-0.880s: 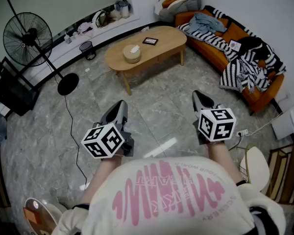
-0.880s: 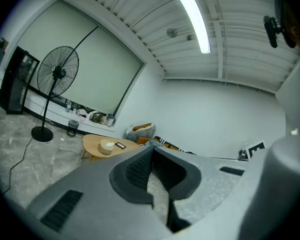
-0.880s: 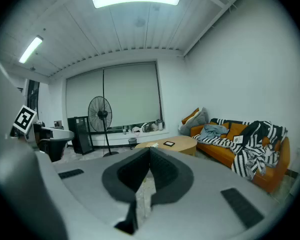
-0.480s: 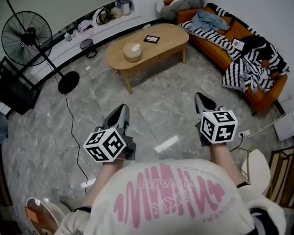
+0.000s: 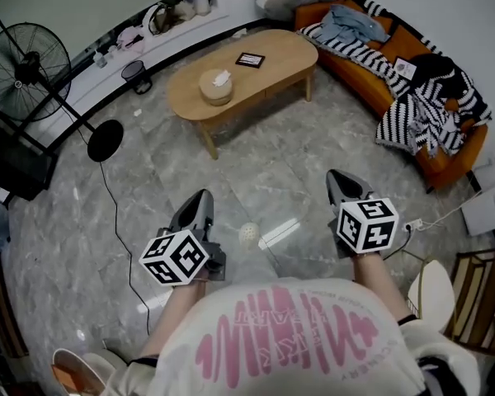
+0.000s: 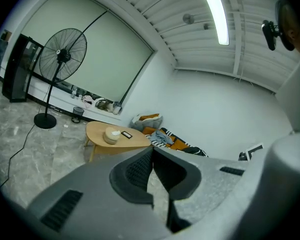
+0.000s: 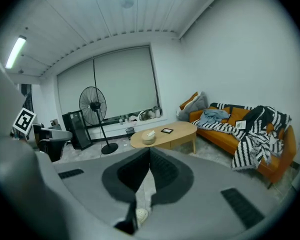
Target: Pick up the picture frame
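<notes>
1. We see the picture frame [image 5: 250,59] lying flat on the oval wooden surface [image 5: 285,63] across the room, about midway along it and toward its far edge; nothing touches it
2. A round tissue holder [image 5: 215,87] stands on the same surface, near the frame but apart from it, on the side toward the standing fan [image 5: 21,68]
3. Our left gripper [image 5: 200,201] is held low in front of our body over the grey marble floor [image 5: 148,172], well apart from the surface; in the left gripper view its two jaws meet at the tips and nothing sits between them
4. Our right gripper [image 5: 338,177] is held beside it at much the same level, also well apart from the surface; in the right gripper view its jaws are pressed together and empty, and the frame shows far beyond the tips, a little to their right
5. Both grippers point roughly toward the surface and tilt slightly downward, each with its marker cube facing up toward the head camera
6. A small pale round thing [image 5: 248,233] lies on the floor between the two grippers; we cannot tell what it is
7. An orange sofa [image 5: 400,49] runs along the wall to the right of the surface, with a black-and-white striped blanket [image 5: 412,118] and other clothes heaped on it
8. A small dark bin [image 5: 133,73] stands on the floor near the far wall, between the fan and the surface
</notes>
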`<state>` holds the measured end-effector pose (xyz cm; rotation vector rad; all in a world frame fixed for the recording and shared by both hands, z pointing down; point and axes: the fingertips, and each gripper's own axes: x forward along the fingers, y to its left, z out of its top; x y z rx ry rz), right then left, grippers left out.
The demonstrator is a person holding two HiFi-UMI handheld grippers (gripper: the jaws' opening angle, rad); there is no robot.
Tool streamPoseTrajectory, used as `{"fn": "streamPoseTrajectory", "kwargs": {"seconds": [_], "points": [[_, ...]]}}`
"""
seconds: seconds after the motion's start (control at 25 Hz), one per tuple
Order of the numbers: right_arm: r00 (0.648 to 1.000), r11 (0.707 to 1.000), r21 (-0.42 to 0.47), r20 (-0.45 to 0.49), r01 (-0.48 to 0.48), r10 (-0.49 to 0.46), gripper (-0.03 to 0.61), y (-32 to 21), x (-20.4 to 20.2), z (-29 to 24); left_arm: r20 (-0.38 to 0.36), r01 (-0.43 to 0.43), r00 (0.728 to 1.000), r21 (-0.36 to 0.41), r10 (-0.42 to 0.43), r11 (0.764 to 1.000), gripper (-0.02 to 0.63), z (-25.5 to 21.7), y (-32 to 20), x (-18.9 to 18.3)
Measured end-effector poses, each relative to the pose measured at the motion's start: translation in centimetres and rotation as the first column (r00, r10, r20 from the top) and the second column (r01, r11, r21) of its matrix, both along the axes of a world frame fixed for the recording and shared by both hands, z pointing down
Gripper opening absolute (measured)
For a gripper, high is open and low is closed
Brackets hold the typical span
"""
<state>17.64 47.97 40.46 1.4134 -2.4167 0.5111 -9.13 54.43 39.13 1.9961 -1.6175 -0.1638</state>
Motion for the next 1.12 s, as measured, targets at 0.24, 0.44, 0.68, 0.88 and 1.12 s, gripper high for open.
{"fn": "streamPoseTrajectory", "kwargs": {"seconds": [0.24, 0.44, 0.68, 0.88, 1.12], "points": [[0.998, 0.999, -0.023, 0.049, -0.038, 0.039, 0.006, -7.7, -2.2, -1.1, -0.018, -0.071, 0.997, -0.038, 0.07, 0.997, 0.005, 0.3, -9.5, -1.9], [0.998, 0.999, -0.002, 0.029, -0.051, 0.051, 0.006, -14.2, -4.1, -3.4, -0.033, -0.111, 0.993, 0.007, 0.111, 0.994, 0.005, -2.7, -17.8, -4.0], [0.989, 0.997, 0.0, 0.122, -0.078, 0.078, 0.006, -21.1, -7.1, -5.1, -0.034, -0.116, 0.992, 0.061, 0.118, 0.991, 0.005, -5.0, -25.3, -7.3], [0.985, 0.996, 0.016, 0.151, -0.087, 0.084, 0.006, -25.4, -9.0, -5.8, -0.033, -0.105, 0.994, 0.085, 0.108, 0.991, 0.005, -5.7, -29.2, -10.0], [0.987, 0.997, 0.016, 0.147, -0.069, 0.066, 0.006, -27.9, -11.7, -4.8, -0.039, -0.094, 0.994, 0.089, 0.098, 0.992, 0.005, -5.2, -31.3, -12.5]]}}
